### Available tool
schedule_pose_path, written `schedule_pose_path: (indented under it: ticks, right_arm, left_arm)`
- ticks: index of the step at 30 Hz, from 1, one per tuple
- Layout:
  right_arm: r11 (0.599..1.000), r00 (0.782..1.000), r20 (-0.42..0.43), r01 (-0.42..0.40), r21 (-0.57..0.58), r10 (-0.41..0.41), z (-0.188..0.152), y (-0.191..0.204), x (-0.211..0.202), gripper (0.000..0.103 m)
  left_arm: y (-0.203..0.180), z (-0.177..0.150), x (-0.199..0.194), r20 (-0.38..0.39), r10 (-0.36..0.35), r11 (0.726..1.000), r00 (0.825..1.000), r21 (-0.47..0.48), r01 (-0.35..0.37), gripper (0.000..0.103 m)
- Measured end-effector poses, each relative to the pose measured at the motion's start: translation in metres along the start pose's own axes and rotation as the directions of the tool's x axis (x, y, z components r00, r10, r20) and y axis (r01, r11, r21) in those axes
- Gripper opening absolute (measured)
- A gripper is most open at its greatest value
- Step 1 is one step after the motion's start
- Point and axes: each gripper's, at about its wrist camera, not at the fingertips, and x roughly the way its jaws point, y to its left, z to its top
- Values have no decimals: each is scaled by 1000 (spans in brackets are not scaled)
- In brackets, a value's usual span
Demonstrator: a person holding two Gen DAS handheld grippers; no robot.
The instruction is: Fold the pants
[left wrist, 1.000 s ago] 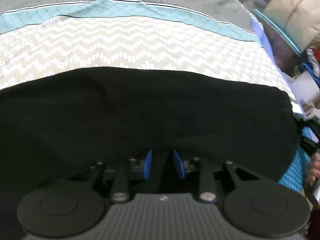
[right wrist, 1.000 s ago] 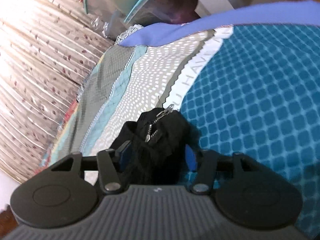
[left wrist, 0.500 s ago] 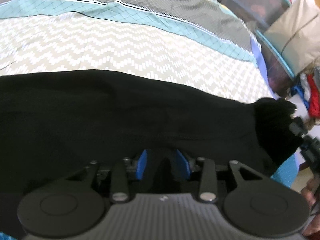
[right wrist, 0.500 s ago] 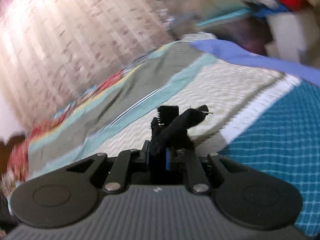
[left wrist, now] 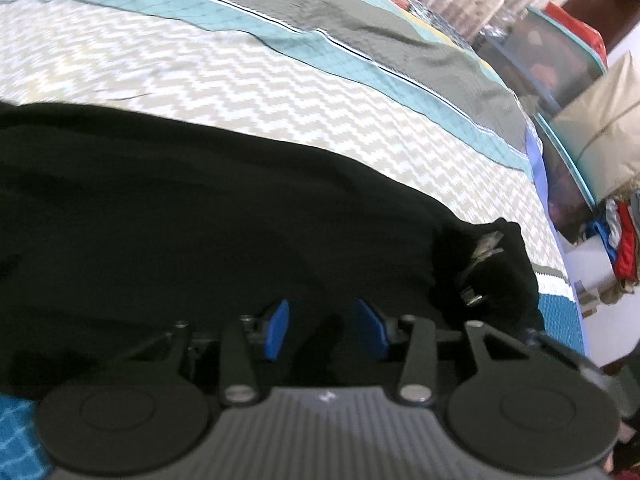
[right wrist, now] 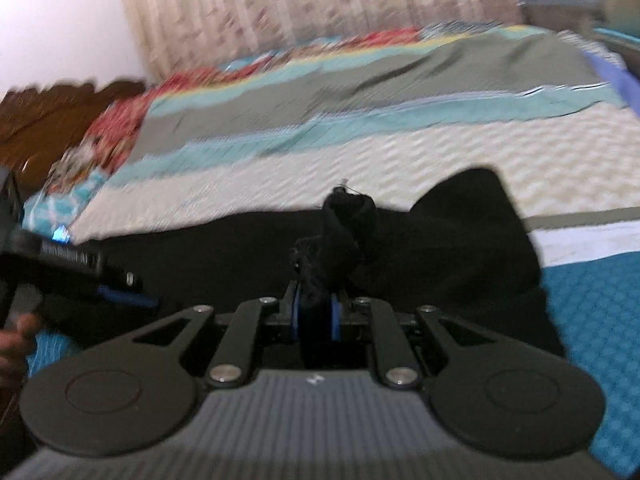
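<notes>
Your right gripper (right wrist: 316, 316) clenches a bunched end of the black pants (left wrist: 192, 216), which lie spread on the bedspread (left wrist: 280, 96) ahead. Your left gripper (left wrist: 326, 330) sits parted over cloth. Pull hard and the bunch may slip free, skewing the fold.

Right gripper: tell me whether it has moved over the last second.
Yes. The right gripper, shut on the pants, swung left: the curtain, earlier at the view's left edge, now fills the top.

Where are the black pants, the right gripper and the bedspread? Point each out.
black pants (left wrist: 200, 220), left wrist view, flat middle of the cloth
right gripper (right wrist: 316, 316), right wrist view, between its fingertips
bedspread (left wrist: 240, 80), left wrist view, bare zigzag band
</notes>
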Motion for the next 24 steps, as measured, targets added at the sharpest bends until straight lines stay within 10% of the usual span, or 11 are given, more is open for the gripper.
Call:
schedule_pose_path:
  ticks: [6, 15, 24]
  right_arm:
    - [994, 995, -85, -66, -88, 58, -6, 34, 11, 65]
    - [1000, 999, 42, 13, 12, -13, 9, 12, -17, 49]
    - [993, 980, -169, 114, 25, -108, 33, 11, 70, 41]
  left_arm:
    - [36, -2, -44, 85, -9, 999, 996, -44, 13, 45]
    - [113, -10, -114, 241, 86, 978, 967, -206, -35, 49]
    - [179, -36, -138, 286, 154, 924, 946, -380, -36, 49]
